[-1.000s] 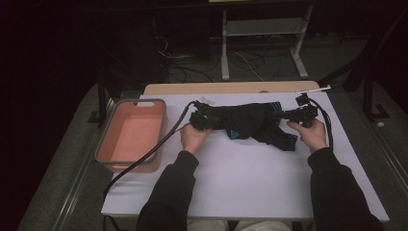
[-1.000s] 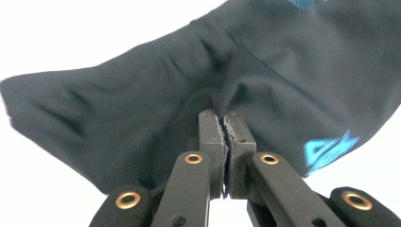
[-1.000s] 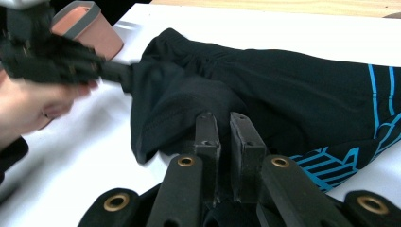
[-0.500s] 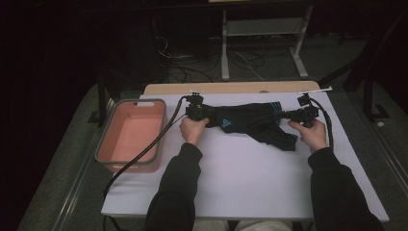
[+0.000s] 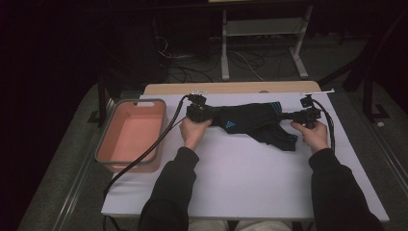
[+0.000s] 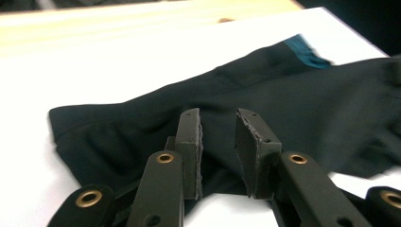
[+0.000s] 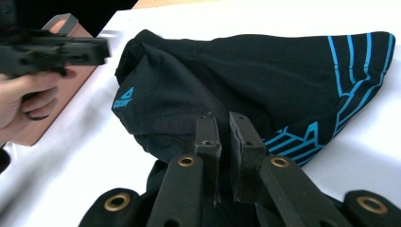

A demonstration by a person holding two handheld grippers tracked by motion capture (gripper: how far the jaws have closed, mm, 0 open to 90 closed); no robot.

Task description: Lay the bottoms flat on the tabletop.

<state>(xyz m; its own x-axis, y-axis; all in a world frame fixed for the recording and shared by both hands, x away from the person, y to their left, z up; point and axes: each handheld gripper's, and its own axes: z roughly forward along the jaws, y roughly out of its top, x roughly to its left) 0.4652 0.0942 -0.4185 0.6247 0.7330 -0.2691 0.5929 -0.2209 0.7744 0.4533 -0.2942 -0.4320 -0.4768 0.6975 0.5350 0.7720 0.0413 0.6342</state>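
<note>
Shorts stretched between two handheld grippers

Black shorts (image 5: 255, 123) with blue stripes lie on the white table (image 5: 240, 178), toward twelve o'clock. At nine o'clock, the left gripper (image 6: 218, 142) has just been opening; its jaws stand narrowly apart over the cloth. At three o'clock, the right gripper (image 7: 224, 142) pinches the fabric.

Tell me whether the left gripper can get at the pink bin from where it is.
Probably yes: the left gripper, jaws just opened off the black garment, holds nothing, and bare white table lies between it and the pink bin.
</note>
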